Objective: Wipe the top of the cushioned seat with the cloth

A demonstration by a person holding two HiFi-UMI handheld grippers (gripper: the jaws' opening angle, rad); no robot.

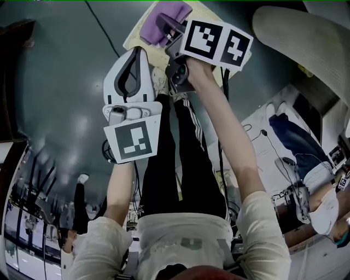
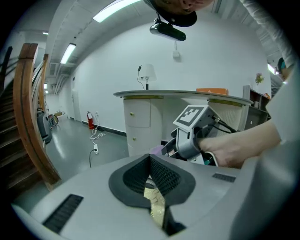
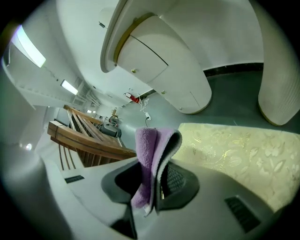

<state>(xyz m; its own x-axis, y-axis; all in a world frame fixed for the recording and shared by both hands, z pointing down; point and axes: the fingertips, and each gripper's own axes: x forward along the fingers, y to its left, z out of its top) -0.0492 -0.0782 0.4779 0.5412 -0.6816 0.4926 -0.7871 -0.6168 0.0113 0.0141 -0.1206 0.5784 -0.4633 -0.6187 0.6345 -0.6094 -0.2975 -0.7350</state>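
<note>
The cream patterned cushioned seat (image 1: 206, 12) lies at the top of the head view, and spreads to the right in the right gripper view (image 3: 234, 159). A folded purple cloth (image 1: 174, 12) rests over it, and my right gripper (image 1: 167, 30) is shut on that cloth (image 3: 147, 154). The cloth stands up between the black pads of the right gripper (image 3: 154, 183). My left gripper (image 1: 136, 52) hovers just left of the seat, shut with nothing in it (image 2: 151, 159). From the left gripper view I see the right gripper (image 2: 171, 150) and the hand holding it.
A round white counter (image 3: 159, 65) stands beyond the seat, and a ribbed beige rounded form (image 1: 295, 38) lies at the upper right. A seated person (image 1: 306, 158) and cables are at the right. A wooden stair rail (image 2: 28, 117) curves at the left. My own legs (image 1: 180, 153) are below.
</note>
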